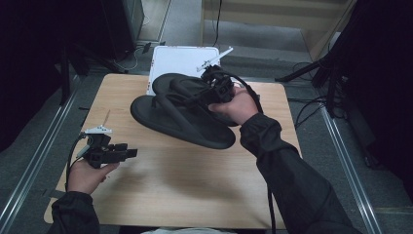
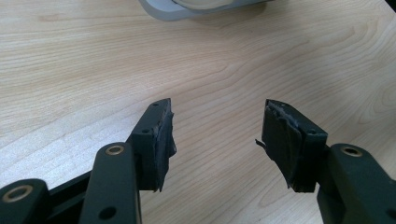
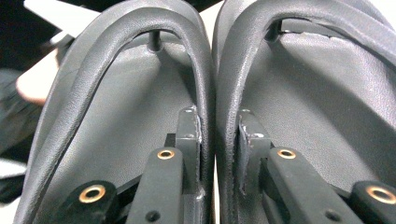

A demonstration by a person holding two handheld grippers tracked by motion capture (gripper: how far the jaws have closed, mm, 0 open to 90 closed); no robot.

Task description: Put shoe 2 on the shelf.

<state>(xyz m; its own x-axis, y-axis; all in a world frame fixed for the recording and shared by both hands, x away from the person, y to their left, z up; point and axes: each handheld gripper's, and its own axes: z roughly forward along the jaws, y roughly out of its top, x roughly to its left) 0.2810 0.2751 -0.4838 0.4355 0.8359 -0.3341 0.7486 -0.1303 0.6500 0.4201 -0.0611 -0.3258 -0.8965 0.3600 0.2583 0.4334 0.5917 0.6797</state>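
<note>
High view: a pair of black flip-flops [image 1: 182, 114] lies toward the far edge of the wooden table [image 1: 195, 180], side by side, long axes running from the far-left corner down toward the right edge; the right gripper [image 1: 204, 97] reaches in over them from the right, its jaws set among the inner straps where the two sandals meet; the pair looks slightly raised at that end, though I cannot tell for sure; behind them a white tray [image 1: 182, 58] sits at the far edge; the left gripper [image 1: 129, 153] rests well apart near the left edge, pointing right across bare wood.

Left gripper view: the left gripper [image 2: 217, 137] has its jaws spread wide with nothing between them; only table grain beneath, and a pale grey rim at the top edge.

Right gripper view: the right gripper [image 3: 217, 135] is clamped on the two adjoining straps, one from each sandal, pinched together between the pads [image 3: 189, 140]; the soles stretch straight ahead, away from the jaws, toe posts at the far end.

The carry likely turns on this: the pair hangs lengthwise ahead of the right jaws, and the right hand is by far the nearer.
</note>
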